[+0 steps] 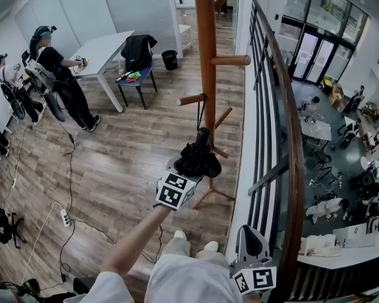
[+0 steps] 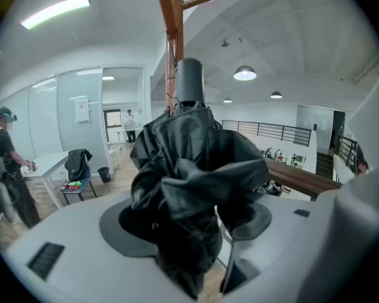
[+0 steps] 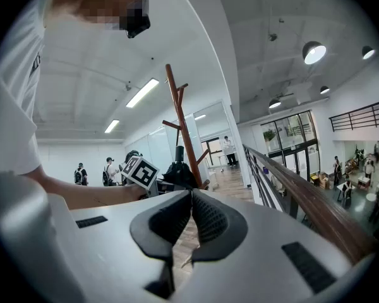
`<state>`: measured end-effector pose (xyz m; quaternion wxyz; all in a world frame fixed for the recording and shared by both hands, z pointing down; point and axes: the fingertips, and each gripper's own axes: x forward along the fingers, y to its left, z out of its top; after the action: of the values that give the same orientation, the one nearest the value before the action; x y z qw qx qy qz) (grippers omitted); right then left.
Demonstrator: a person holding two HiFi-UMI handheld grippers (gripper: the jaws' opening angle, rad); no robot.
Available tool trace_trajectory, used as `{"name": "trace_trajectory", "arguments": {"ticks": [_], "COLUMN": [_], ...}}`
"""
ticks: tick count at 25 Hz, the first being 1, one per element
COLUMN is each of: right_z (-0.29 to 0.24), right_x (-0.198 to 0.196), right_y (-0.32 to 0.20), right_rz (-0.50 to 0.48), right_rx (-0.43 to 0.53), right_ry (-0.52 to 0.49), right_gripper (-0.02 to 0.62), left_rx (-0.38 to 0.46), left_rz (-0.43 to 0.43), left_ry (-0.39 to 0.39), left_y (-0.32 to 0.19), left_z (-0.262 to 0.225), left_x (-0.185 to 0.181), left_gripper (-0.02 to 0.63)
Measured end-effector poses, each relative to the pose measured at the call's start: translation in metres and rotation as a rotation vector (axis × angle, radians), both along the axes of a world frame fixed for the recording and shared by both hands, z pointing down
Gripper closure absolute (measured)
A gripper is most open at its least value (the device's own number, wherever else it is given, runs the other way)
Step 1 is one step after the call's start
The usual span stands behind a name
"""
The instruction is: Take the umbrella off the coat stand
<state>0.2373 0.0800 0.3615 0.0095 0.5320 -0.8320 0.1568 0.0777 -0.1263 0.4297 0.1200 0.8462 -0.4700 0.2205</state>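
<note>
**Q:** What fills the head view?

**A:** A wooden floor (image 1: 114, 163) takes up most of it. A curved railing (image 1: 289, 125) runs along the three o'clock side. A tall wooden coat stand (image 1: 206, 49) rises from the centre toward twelve o'clock.

**Q:** Where is the umbrella?

**A:** The black folded umbrella (image 1: 198, 158) sits near the centre, just beside the stand's pole. It hangs by its strap from a peg (image 1: 191, 99).

**Q:** And the grippers?

**A:** The left gripper (image 1: 191, 169) reaches in from seven o'clock. Its jaws stand wide, pinching the umbrella's bunched fabric between them. The right gripper (image 1: 252, 235) hangs at five o'clock, near the railing. Its jaws are pressed together on nothing.
</note>
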Motion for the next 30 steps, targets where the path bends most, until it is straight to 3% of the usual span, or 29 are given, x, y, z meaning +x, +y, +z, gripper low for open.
{"name": "trace_trajectory", "arguments": {"ticks": [6,14,15,18,19,24,30], "right_z": [0.004,0.001,0.002,0.005,0.007,0.022,0.024], "right_x": [-0.023,-0.091,-0.100,-0.127,-0.136,-0.164,-0.188], "right_y": [-0.001,0.032,0.038,0.060,0.069,0.104,0.134], "right_rz": [0.006,0.029,0.035,0.053,0.058,0.118,0.198], "right_rx": [0.015,0.033,0.030,0.012,0.013,0.004,-0.012], "right_ry": [0.003,0.014,0.017,0.025,0.027,0.001,0.022], "right_gripper": [0.560,0.560,0.560,0.560,0.560,0.560,0.558], "left_rx": [0.085,0.089,0.092,0.078,0.065,-0.004,-0.018], "left_rz": [-0.009,0.143,0.149,0.132,0.130,0.153,0.185], "left_ry": [0.116,0.153,0.153,0.176,0.186,0.269,0.301], "left_y": [0.021,0.151,0.170,0.223,0.238,0.290,0.326], "left_z": [-0.026,-0.049,-0.052,-0.051,-0.046,-0.027,-0.028], "left_x": [-0.009,-0.038,-0.045,-0.071,-0.079,-0.113,-0.150], "left_gripper": [0.290,0.291,0.306,0.526,0.564,0.586,0.586]}}
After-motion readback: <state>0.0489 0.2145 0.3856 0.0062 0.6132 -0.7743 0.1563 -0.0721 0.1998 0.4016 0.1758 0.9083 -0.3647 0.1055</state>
